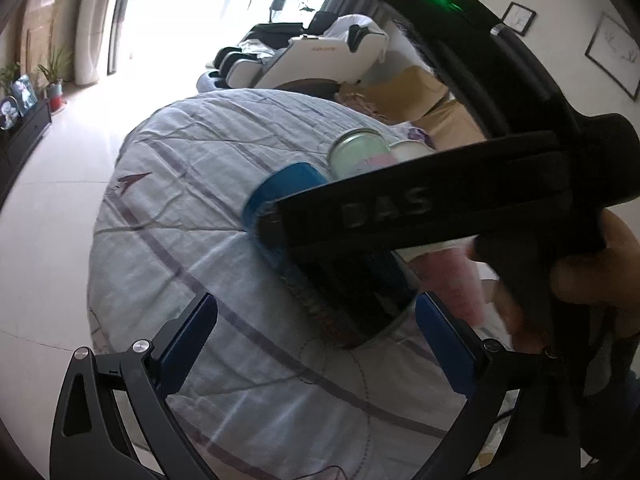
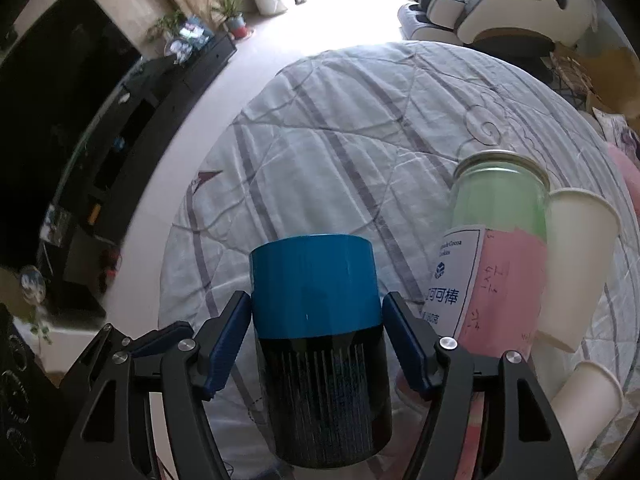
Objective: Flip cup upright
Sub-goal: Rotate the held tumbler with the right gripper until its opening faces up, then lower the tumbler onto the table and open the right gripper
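Gripping: my right claw has its blue fingers against both sides of the cup, closed on it.
Cup: blue band at the far end, dark ribbed part nearer my camera, held above the quilted bench.
Left claw: mine too, my left claw is spread wide and holds nothing, near the cup's dark end.
Neighbours: a green-and-pink jar stands just beside the cup; a white paper cup touches the jar's far side.
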